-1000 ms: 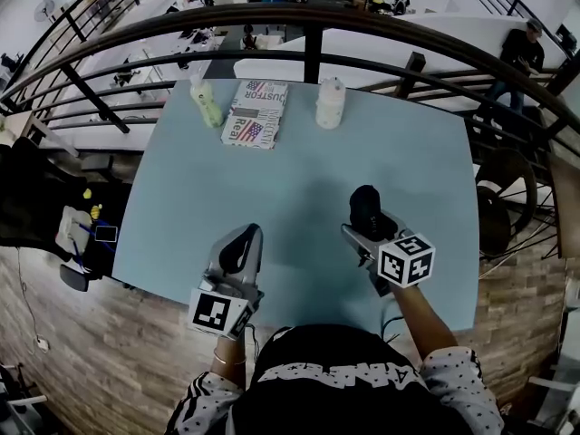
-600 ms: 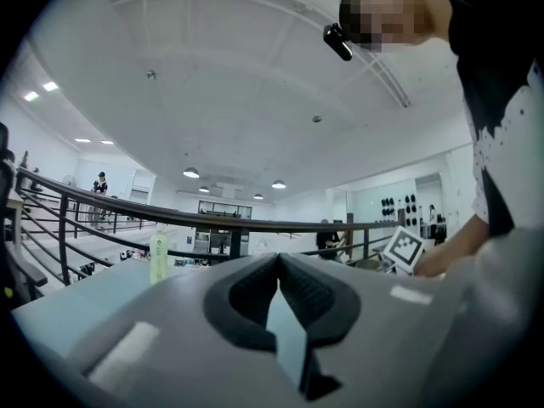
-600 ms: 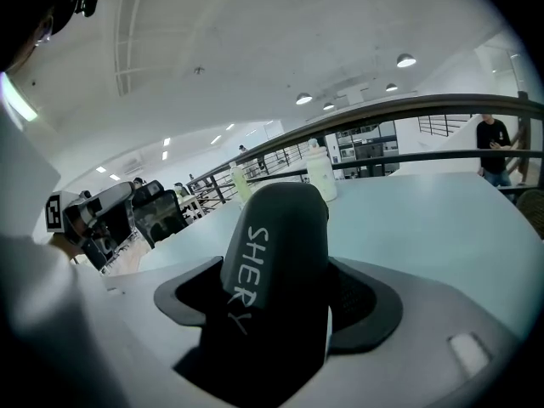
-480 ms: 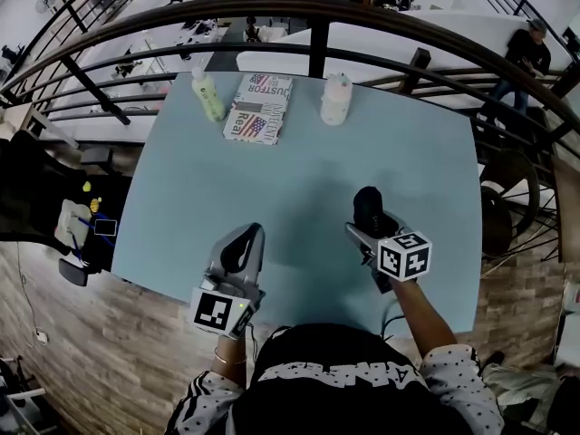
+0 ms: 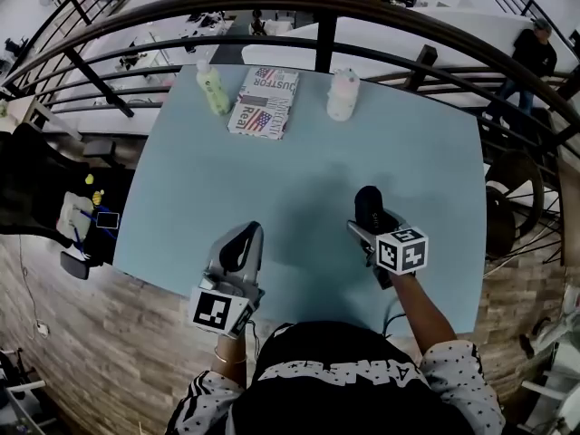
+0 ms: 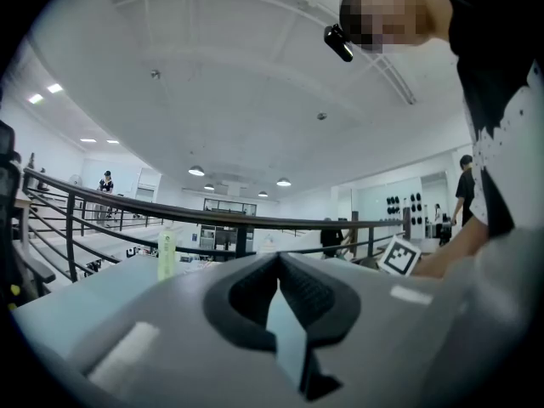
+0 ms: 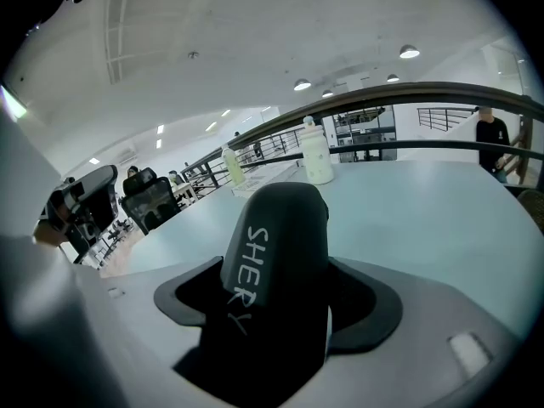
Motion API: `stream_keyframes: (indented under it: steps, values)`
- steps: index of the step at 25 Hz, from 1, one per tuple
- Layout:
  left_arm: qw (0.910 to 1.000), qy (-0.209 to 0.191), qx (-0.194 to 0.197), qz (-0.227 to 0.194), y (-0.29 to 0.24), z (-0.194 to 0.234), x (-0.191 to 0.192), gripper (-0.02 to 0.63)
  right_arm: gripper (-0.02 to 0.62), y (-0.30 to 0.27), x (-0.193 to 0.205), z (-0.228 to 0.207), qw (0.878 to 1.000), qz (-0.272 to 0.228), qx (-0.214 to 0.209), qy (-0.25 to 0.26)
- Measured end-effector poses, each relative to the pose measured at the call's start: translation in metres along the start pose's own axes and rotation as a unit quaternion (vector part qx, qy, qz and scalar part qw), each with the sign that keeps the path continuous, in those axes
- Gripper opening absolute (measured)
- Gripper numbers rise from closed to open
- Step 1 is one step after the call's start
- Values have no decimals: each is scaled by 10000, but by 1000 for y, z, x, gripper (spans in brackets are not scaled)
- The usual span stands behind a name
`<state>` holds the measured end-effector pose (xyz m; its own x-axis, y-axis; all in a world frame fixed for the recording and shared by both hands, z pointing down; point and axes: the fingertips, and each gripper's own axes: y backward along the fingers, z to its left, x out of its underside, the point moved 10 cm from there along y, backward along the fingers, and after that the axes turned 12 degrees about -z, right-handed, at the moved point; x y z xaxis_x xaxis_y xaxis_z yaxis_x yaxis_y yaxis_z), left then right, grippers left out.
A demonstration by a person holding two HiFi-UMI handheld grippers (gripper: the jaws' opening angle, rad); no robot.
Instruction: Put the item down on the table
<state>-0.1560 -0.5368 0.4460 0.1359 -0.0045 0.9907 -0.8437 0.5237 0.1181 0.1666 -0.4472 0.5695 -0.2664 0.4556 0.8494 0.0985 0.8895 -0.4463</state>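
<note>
I am holding my left gripper (image 5: pixel 243 239) over the near edge of the pale blue table (image 5: pixel 299 166), left of the middle. Its jaws are pressing together at the tips with nothing between them, which the left gripper view (image 6: pixel 279 260) is showing plainly, with only a thin wedge of gap below the tips.

My right gripper (image 5: pixel 370 225) is sitting a little farther in, toward the near right part of the table. It is pinching a black item (image 5: pixel 365 202) from both sides. In the right gripper view (image 7: pixel 276 306) the black item (image 7: pixel 276 236) is standing up out of the jaws, rounded at the top and showing white lettering down its face. I cannot tell whether its underside is touching the table.

Along the far edge three things are standing in a row, well apart from both grippers. A green bottle (image 5: pixel 213 93) is on the left, a printed packet (image 5: pixel 265 102) with flag patterns is lying flat just beside it, and a white bottle (image 5: pixel 343 95) is standing to the right of the packet. A dark railing (image 5: pixel 317 7) is curving behind the far edge.
</note>
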Motion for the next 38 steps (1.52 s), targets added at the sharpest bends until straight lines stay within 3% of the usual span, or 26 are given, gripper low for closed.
stream_keyframes:
  steps: [13,38]
  values:
    - [9998,-34,-165,40,6,-1,-1,0,373,-16,18,-10,9986,508,105,84]
    - [9988,-31,-471,104,26,-4,1,0,374,-36,33,-13,9955,920,195,92]
